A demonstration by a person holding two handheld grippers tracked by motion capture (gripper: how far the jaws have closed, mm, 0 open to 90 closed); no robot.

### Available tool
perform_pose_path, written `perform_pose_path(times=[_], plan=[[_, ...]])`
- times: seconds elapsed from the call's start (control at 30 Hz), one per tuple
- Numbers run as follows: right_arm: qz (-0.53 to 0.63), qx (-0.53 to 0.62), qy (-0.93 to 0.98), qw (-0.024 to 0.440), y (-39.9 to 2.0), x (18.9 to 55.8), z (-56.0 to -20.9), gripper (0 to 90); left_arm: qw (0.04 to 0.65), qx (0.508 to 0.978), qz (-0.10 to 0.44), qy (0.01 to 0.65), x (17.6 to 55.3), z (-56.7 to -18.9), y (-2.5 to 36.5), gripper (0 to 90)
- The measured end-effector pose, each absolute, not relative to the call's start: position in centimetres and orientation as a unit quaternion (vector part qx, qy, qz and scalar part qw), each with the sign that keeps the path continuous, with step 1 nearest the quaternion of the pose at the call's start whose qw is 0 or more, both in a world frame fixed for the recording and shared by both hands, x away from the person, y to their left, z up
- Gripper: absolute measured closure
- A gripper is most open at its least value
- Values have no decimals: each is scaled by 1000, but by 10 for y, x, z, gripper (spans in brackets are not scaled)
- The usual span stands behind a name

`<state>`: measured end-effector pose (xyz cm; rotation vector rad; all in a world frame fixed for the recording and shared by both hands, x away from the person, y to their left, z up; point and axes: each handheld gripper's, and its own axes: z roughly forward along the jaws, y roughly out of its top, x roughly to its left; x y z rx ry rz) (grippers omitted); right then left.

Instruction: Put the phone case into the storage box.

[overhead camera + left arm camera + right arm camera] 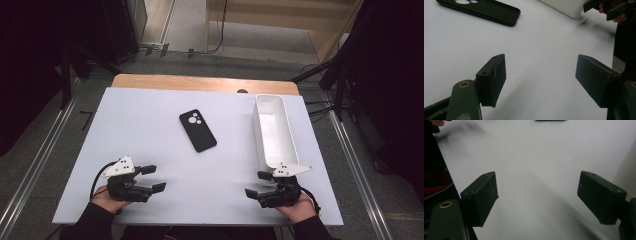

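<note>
— Phone case (pixel 198 130): where does it sit from your seat?

— Black, flat on the white table (pixel 150 150), camera cutouts at its far end. It lies left of the white bin (pixel 274 131), apart from it, tilted so its near end points toward that bin.

— And your left gripper (pixel 153 178)?

— You hold it low over the table, nearer you than the phone case and off to its left. Its jaws stand wide apart with bare table between them. In the left gripper view the case shows at the upper left (pixel 484 10), well beyond the jaws.

— Your right gripper (pixel 258 183)?

— It hovers just past the bin's near end, on your side of the phone case and to its right. Its jaws are spread as well, gripping nothing; bare table lies between them.
</note>
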<state>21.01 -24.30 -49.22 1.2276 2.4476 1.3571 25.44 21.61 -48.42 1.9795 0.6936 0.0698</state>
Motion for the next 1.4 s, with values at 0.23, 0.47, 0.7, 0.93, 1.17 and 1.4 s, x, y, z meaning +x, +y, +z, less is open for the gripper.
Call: perform_pose_path(times=[0.23,0.47,0.7,0.93,1.17,1.4], plan=[[447,401,798,36,-242,210,-492,151,492,823,31,281,255,-484,218,246],[450,398,798,39,-240,211,-491,151,491,825,34,277,253,-485,220,246],[450,394,800,39,-239,211,-491,151,498,820,20,282,254,-484,222,246],[448,397,800,41,-240,210,-491,151,496,821,15,281,255,-484,221,246],[450,397,799,42,-240,209,-491,151,497,820,6,286,256,-483,221,245],[450,394,800,43,-241,209,-491,151,490,819,-2,299,258,-481,220,246]])
